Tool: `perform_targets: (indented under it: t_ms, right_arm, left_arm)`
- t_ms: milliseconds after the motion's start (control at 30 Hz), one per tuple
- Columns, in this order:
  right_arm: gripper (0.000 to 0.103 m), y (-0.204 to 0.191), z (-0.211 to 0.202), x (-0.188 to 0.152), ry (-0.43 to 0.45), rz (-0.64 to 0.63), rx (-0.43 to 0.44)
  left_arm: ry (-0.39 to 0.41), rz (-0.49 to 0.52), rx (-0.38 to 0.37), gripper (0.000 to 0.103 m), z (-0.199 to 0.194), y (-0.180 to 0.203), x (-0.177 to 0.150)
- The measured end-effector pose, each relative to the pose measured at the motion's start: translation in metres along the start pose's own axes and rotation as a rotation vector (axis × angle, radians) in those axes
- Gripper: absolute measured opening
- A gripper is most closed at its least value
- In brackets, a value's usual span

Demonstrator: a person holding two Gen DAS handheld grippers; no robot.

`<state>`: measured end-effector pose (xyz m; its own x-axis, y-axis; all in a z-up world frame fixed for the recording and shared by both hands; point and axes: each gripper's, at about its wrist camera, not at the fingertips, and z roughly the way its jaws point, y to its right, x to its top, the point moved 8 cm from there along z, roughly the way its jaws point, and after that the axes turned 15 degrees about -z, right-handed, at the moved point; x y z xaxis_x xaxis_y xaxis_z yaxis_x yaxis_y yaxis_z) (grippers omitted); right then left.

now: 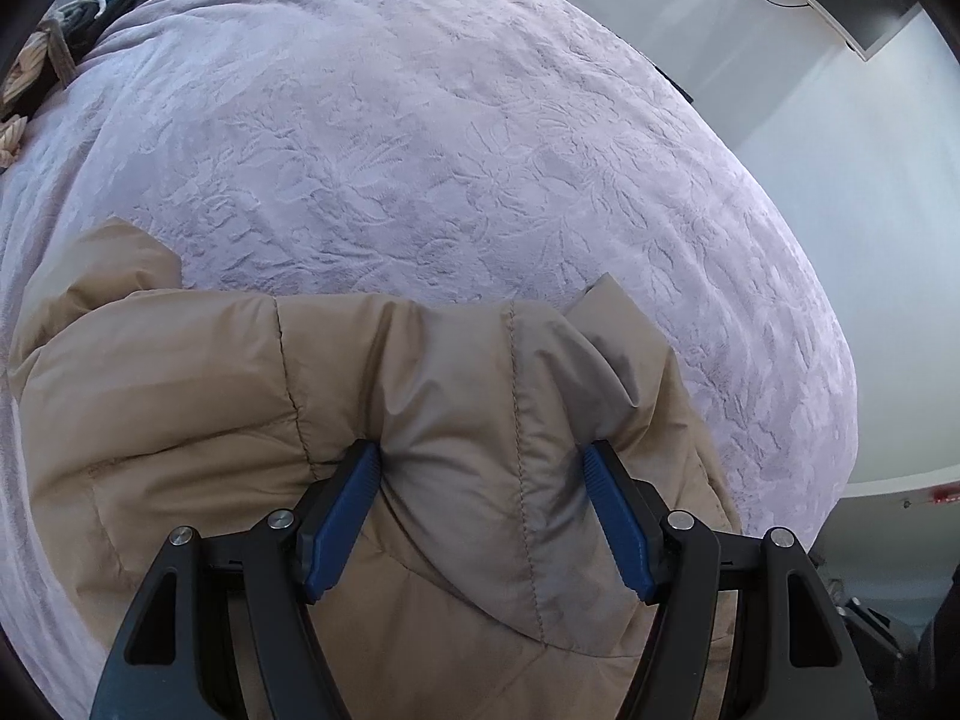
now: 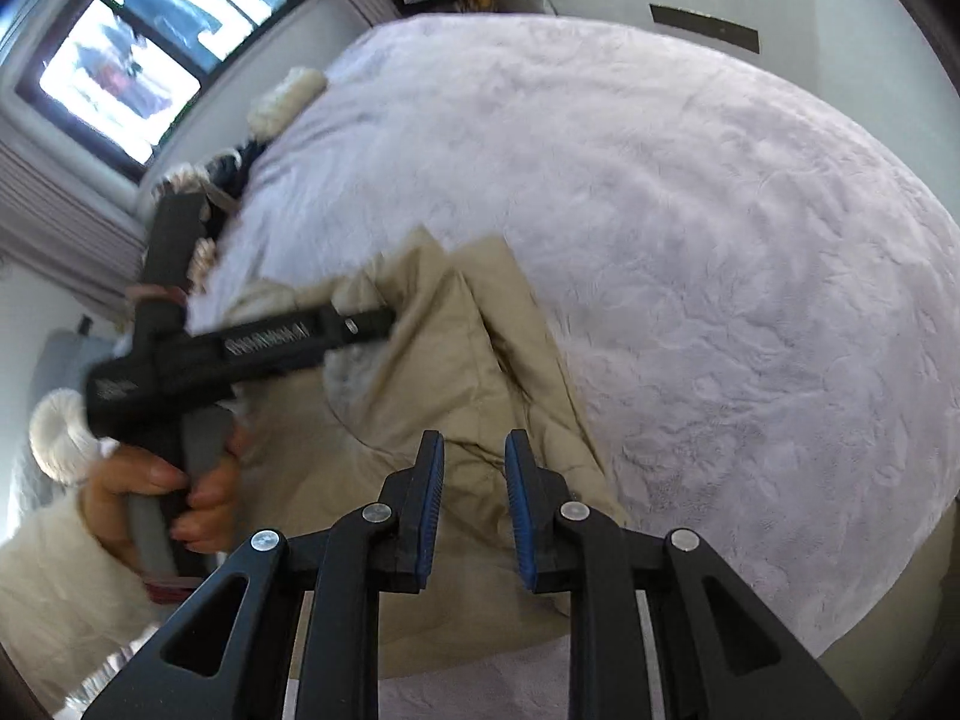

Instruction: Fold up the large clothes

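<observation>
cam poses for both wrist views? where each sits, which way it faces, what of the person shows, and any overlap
Left wrist: on the left gripper, looking along its open fingers, down at the tan jacket on the lilac bedspread; no part of the person shows.
Right wrist: on the right gripper, looking across the bed toward the window; fingers parted over the jacket; the person's left hand, white sleeve and the left gripper's body show.
Shared: jacket, bedspread.

A home bedroom: a bed under a lilac embossed blanket (image 1: pixel 450 150), beside a curtained window (image 2: pixel 150 42).
</observation>
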<state>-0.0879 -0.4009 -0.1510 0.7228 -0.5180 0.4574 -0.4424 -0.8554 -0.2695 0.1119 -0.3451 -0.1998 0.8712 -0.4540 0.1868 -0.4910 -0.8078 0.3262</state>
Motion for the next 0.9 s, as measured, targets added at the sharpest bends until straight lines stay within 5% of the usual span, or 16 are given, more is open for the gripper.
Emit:
perform_targets:
  t_ms: [167, 400, 600, 800, 833, 867, 900]
  right_arm:
    - [0.024, 0.007, 0.011, -0.009, -0.046, -0.080, -0.095]
    - [0.024, 0.017, 0.026, -0.023, -0.096, -0.083, -0.117]
    - [0.024, 0.024, 0.037, -0.031, -0.122, -0.078, -0.126]
    - [0.024, 0.027, 0.051, -0.040, -0.164, -0.117, -0.173]
    - [0.024, 0.027, 0.053, -0.041, -0.169, -0.120, -0.178]
    - [0.024, 0.027, 0.055, -0.043, -0.177, -0.122, -0.186]
    - [0.024, 0.028, 0.058, -0.044, -0.183, -0.125, -0.195]
  left_arm:
    - [0.006, 0.002, 0.003, 0.070, -0.005, -0.001, 0.000]
    - [0.050, -0.021, -0.043, 0.070, -0.046, -0.009, -0.004]
    - [0.135, -0.080, -0.052, 0.070, -0.094, -0.048, -0.021]
    - [0.122, -0.202, -0.047, 0.071, -0.116, -0.103, -0.053]
    - [0.115, -0.218, -0.041, 0.076, -0.117, -0.112, -0.058]
    - [0.112, -0.238, -0.042, 0.094, -0.118, -0.120, -0.063]
    - [0.124, -0.260, -0.054, 0.102, -0.120, -0.128, -0.069]
